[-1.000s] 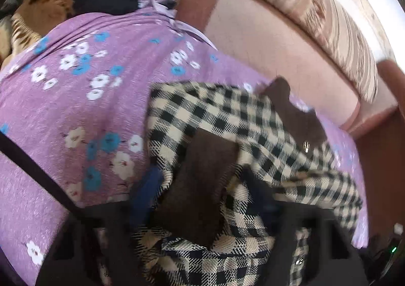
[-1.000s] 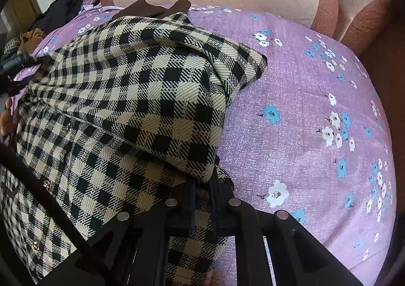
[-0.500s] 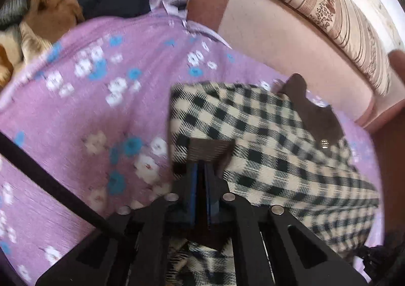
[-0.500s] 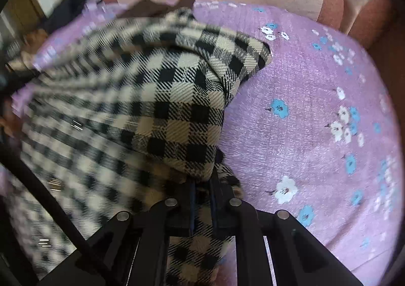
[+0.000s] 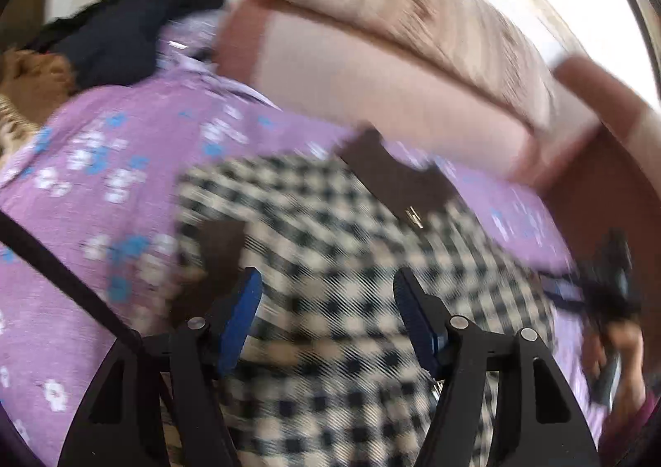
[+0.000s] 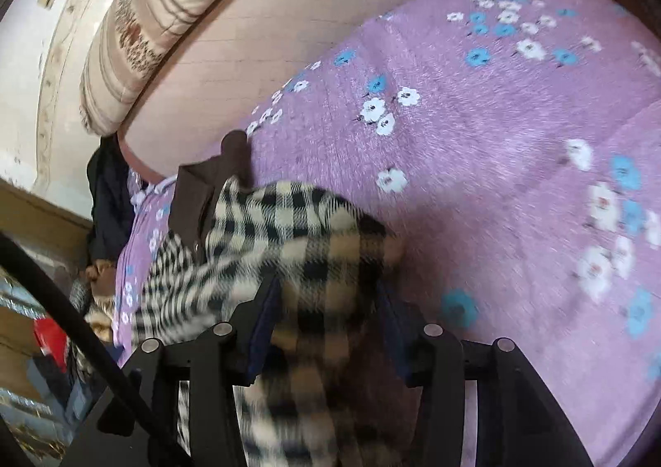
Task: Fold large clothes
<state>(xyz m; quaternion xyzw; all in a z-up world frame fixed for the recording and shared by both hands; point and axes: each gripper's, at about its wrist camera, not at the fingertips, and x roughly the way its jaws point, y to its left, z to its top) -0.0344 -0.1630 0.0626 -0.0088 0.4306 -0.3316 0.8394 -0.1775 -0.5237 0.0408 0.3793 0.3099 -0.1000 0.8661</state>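
Note:
A black-and-cream checked coat [image 5: 330, 244] with a brown collar [image 5: 392, 177] lies folded on the purple flowered bedcover [image 5: 103, 161]. My left gripper [image 5: 328, 301] hovers just above the coat, its jaws opening, blue pads wide apart and nothing between them. In the right wrist view a thick fold of the coat [image 6: 314, 244] sits between the fingers of my right gripper [image 6: 326, 314]. Its jaws are opening too, and the pads look clear of the cloth. The left wrist view shows the right gripper [image 5: 611, 285] and a hand at the far right edge.
A padded pink headboard [image 6: 289, 37] and a striped bolster [image 6: 157, 12] run along the far side of the bed. Dark and tan clothes [image 5: 124, 20] are heaped at the bed's far left corner. Bare purple cover [image 6: 516, 144] stretches to the right of the coat.
Both grippers were shut on the coat half a second ago and now stand with jaws parted. The left one has pulled back and up. The right one has rolled and swung sideways.

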